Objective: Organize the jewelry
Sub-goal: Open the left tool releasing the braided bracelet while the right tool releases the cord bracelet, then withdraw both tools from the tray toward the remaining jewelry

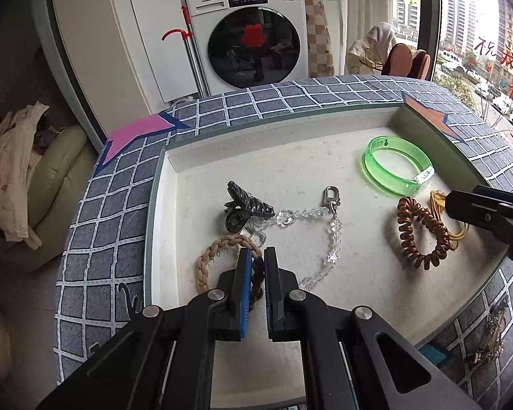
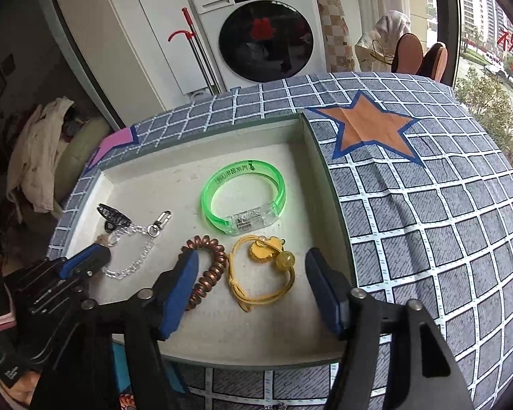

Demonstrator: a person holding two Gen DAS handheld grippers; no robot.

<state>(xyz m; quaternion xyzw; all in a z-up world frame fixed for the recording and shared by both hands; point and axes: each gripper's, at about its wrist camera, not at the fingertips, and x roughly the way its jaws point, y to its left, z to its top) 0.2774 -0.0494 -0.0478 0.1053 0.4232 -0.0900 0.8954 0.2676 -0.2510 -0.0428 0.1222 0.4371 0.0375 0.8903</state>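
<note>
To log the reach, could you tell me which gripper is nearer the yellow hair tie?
Right. The right gripper straddles the yellow hair tie; the left gripper is across the tray, clamping the braided tie.

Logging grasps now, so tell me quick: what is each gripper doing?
Left gripper: shut on the braided hair tie.
Right gripper: open, holding nothing.

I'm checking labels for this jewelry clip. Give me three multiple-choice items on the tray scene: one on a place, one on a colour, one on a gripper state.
1. Where does the yellow cord hair tie with beads lie?
A. on the checked cloth
B. in the shallow white tray
C. on the washing machine

2. What colour is the translucent plastic bangle?
A. green
B. red
C. blue

3. How is the left hand-held gripper?
A. wide open
B. out of view
C. shut on the braided tan-and-brown hair tie

Answers: 1 B, it rests on the tray floor; 2 A, clearly green; 3 C, the braid sits pinched between its pads.
</note>
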